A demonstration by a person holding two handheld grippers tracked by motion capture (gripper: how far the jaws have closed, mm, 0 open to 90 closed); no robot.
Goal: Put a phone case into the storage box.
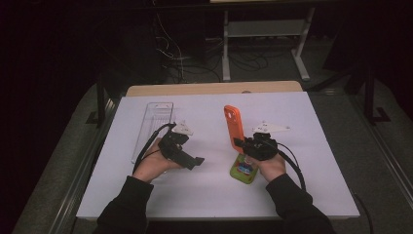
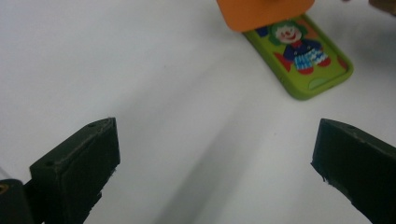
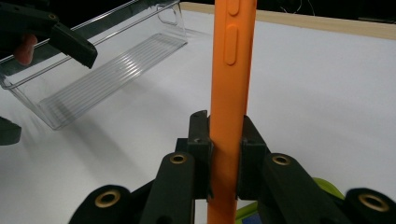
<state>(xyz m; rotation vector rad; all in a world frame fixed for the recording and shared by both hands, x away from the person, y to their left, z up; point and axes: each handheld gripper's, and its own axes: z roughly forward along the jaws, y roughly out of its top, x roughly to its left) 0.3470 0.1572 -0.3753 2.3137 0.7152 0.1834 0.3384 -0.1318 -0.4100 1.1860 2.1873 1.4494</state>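
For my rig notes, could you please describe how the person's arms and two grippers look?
Black long sleeves cover both forearms. The left gripper and right gripper are black, each topped by a grey three-cornered plate and trailing a black cable. Brass-coloured rivets dot the right linkage.

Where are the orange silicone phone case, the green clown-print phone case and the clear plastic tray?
Orange silicone phone case (image 3: 231, 70): right gripper view, its side edge with the buttons.
Green clown-print phone case (image 2: 299, 51): left gripper view, the clown picture on its back.
Clear plastic tray (image 1: 155, 119): high view, its ribbed floor.
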